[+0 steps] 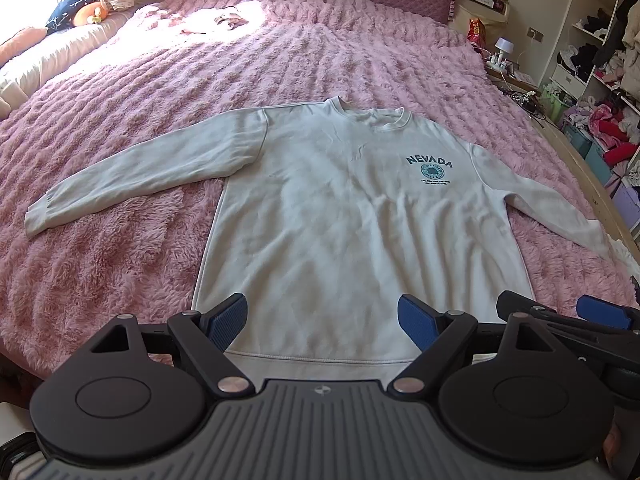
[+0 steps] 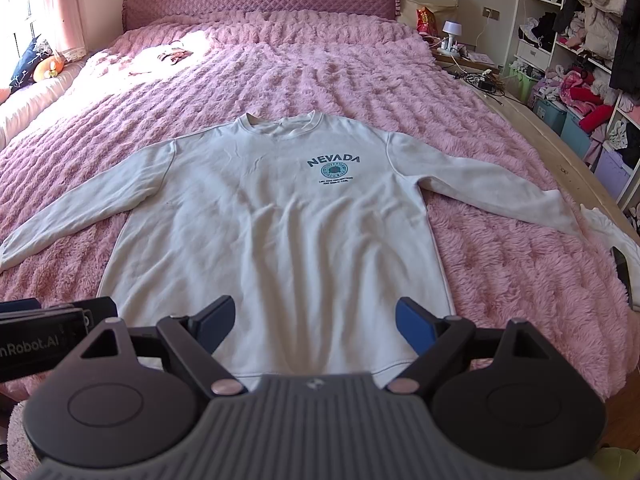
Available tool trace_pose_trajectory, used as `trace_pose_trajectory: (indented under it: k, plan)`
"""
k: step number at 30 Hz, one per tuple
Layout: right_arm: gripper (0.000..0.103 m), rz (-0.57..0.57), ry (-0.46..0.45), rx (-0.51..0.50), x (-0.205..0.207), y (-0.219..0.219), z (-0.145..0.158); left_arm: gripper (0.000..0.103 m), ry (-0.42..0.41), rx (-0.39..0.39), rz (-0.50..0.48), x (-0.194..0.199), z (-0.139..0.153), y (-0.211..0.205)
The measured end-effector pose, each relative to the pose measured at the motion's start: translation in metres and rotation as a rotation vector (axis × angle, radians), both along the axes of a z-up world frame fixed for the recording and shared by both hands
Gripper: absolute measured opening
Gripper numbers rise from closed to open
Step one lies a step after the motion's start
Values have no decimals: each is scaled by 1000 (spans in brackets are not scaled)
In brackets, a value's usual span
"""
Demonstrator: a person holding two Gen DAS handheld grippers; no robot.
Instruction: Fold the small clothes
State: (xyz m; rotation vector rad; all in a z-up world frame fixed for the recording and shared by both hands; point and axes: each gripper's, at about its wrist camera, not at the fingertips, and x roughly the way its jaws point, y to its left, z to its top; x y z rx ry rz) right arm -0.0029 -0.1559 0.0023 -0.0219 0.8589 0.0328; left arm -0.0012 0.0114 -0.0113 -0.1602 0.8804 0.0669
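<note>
The left wrist view shows the whole left sleeve of the sweatshirt [image 1: 320,208], with its cuff lying at about 9 o'clock on the pink blanket [image 1: 100,280]. In this view the right sleeve runs toward 3 o'clock and its end is at the frame edge. The right gripper [image 1: 560,312] also appears here, at about 4 o'clock, as a black finger and a blue pad; from this picture alone I cannot tell how wide it stands.

The right wrist view shows the sweatshirt [image 2: 272,232] more in the middle, and its right sleeve reaches a white cloth [image 2: 612,236] near the bed edge at 3 o'clock. The left cuff is cut by the frame at 9 o'clock. The body of the left tool, with part of a printed name, is at 8 o'clock.

The sweatshirt lies flat, front side up, collar at 12 o'clock, hem toward the cameras, both sleeves spread out.

The left gripper [image 1: 322,320] hovers over the hem, fingers wide apart, holding nothing. The right gripper [image 2: 316,320] also hovers over the hem, side by side with the left one, fingers wide apart, nothing between them.
</note>
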Motion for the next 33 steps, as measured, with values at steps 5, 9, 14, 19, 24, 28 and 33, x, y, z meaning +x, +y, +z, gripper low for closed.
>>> trace_pose_trajectory:
  k: [5,9,14,19,24,28,33]
  plan:
    - [83,1,0,0,0,0,0,99,6,2,1,-1,-3,-1]
    - [83,1,1,0,0,0,0,99,6,3,1,-1,-4,-1]
    - [83,2,2,-1,0,-1,-2,99,6,1,1,-1,-4,-1]
    - [83,2,4,-1,0,-1,-3,99,12,0,2,-1,-9,-2]
    - [83,3,4,-1,0,-2,-3,99,13,-1,3,-1,-13,-2]
    - [83,3,12,-2,3,-3,-8,99,20,-1,3,0,-16,-2]
    - [83,2,23,0,6,-6,-14,99,27,-2,-4,2,-20,-4]
